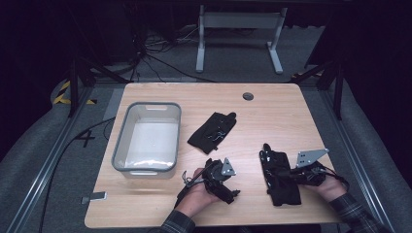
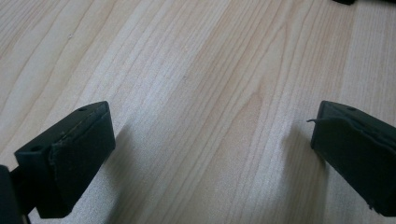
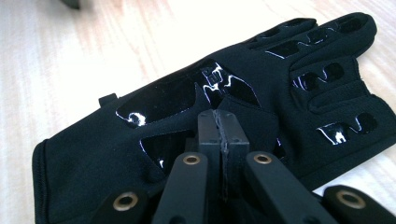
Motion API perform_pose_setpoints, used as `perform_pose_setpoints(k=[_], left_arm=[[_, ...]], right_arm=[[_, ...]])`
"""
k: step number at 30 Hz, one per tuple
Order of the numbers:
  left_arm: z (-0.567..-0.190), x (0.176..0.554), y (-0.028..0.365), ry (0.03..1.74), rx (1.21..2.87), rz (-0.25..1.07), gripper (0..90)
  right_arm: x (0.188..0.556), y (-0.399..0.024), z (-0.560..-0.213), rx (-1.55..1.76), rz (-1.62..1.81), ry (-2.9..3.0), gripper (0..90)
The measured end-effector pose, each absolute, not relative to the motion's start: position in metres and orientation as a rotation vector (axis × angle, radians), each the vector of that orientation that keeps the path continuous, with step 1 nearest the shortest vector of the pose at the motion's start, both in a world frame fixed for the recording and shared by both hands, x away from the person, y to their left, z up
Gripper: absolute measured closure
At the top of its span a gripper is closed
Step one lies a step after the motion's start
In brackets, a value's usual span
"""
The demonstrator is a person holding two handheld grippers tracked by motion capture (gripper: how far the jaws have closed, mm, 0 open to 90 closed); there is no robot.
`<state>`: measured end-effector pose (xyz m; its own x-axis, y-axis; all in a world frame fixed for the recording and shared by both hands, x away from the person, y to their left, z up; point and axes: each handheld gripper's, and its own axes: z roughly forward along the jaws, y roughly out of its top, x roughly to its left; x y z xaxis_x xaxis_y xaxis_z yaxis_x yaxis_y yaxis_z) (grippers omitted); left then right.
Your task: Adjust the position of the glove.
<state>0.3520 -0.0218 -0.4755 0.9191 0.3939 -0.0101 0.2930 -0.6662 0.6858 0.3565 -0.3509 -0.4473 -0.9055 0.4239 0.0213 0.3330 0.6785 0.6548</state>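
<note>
While both hands rest at the near edge of the table, the count runs as follows.

Gloves: two black gloves. One glove [image 1: 280, 175] lies flat near the right front of the wooden table [image 1: 272, 104], fingers pointing away from the person; the other glove [image 1: 212, 132] lies near the middle, just right of the bin and well apart from the first.

Bin: one grey-rimmed white plastic bin [image 1: 147, 137], open side up, on the left half of the table.

Grippers: two, one in each hand.

Right gripper [image 1: 293, 175]: its jaws are pressed together and pinch a fold of fabric at the palm of the near glove; in the right gripper view the closed tips [image 3: 222, 122] sit on the glove's glossy grip patches.

Left gripper [image 1: 232, 190]: jaws stand wide apart, with bare wood between them in the left gripper view; it holds nothing and sits just beside the near glove, left of it.

Table fittings: one round grommet [image 1: 248, 96] at the far edge.
</note>
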Motion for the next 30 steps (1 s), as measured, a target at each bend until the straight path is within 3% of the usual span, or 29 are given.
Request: perform_pose_setpoints(k=[11, 16, 17, 19, 20, 22, 30], left_arm=[[-0.475, 0.352, -0.022, 0.486, 2.343, 0.179, 0.0], [-0.475, 0.352, -0.022, 0.485, 2.344, 0.180, 0.0], [-0.475, 0.352, -0.022, 0.486, 2.344, 0.180, 0.0], [-0.475, 0.352, -0.022, 0.486, 2.344, 0.180, 0.0], [-0.475, 0.352, -0.022, 0.486, 2.344, 0.180, 0.0], [-0.475, 0.352, -0.022, 0.486, 2.344, 0.180, 0.1], [-0.475, 0.352, -0.022, 0.496, 2.351, 0.178, 0.0]], right_arm=[[0.336, -0.345, -0.447, 0.552, 1.038, 2.790, 89.6], [0.339, -0.355, -0.439, 0.585, 1.052, 2.684, 74.9], [0.340, -0.361, -0.436, 0.612, 1.060, 2.629, 67.3], [0.341, -0.365, -0.435, 0.634, 1.068, 2.597, 64.9], [0.345, -0.374, -0.434, 0.698, 1.087, 2.549, 56.7], [0.346, -0.377, -0.435, 0.722, 1.090, 2.542, 54.7], [0.356, -0.408, -0.446, 0.912, 1.018, 2.439, 32.0]])
